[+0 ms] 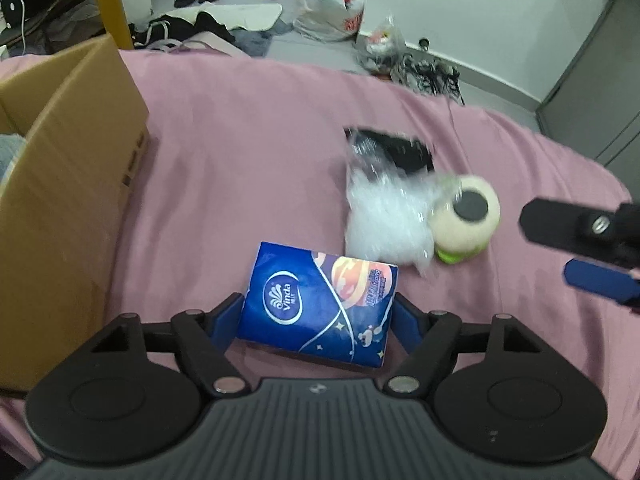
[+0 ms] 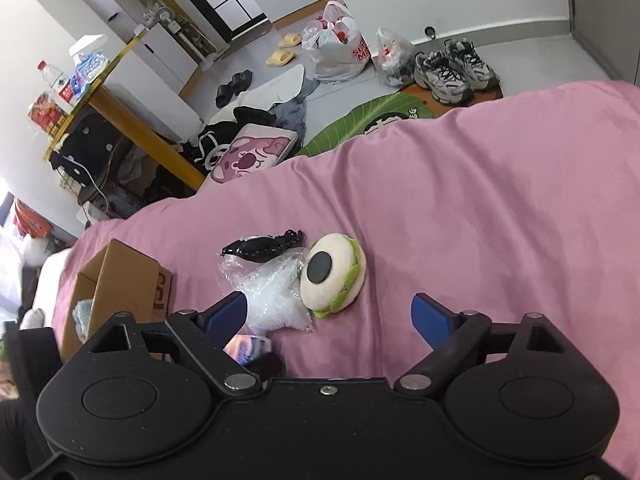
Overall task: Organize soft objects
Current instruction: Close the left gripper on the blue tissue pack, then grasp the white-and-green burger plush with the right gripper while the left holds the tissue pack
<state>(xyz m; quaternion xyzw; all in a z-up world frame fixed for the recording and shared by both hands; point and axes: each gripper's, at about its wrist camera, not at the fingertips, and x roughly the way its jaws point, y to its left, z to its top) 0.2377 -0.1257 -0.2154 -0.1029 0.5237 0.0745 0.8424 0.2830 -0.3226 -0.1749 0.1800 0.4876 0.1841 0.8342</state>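
Observation:
My left gripper (image 1: pixel 316 318) is shut on a blue Vinda tissue pack (image 1: pixel 316 304), one blue pad pressed against each side, just above the pink bedsheet (image 1: pixel 240 140). An open cardboard box (image 1: pixel 72 184) stands close on the left. Ahead lie a crinkled clear plastic bag of white stuffing (image 1: pixel 384 216), a black item (image 1: pixel 404 152) behind it, and a round cream-and-green plush (image 1: pixel 468 216). My right gripper (image 2: pixel 328 300) is open and holds nothing, hovering just short of the plush (image 2: pixel 332 276) and the bag (image 2: pixel 276 300). It also shows at the right edge as the right gripper (image 1: pixel 580 248).
The box (image 2: pixel 120 276) holds something pale blue and fluffy. The bed's far edge drops to a cluttered floor with sneakers (image 2: pixel 452 68), plastic bags (image 2: pixel 340 52), slippers (image 2: pixel 280 56), clothes and a yellow table leg (image 1: pixel 108 0). Open pink sheet (image 2: pixel 480 200) stretches to the right.

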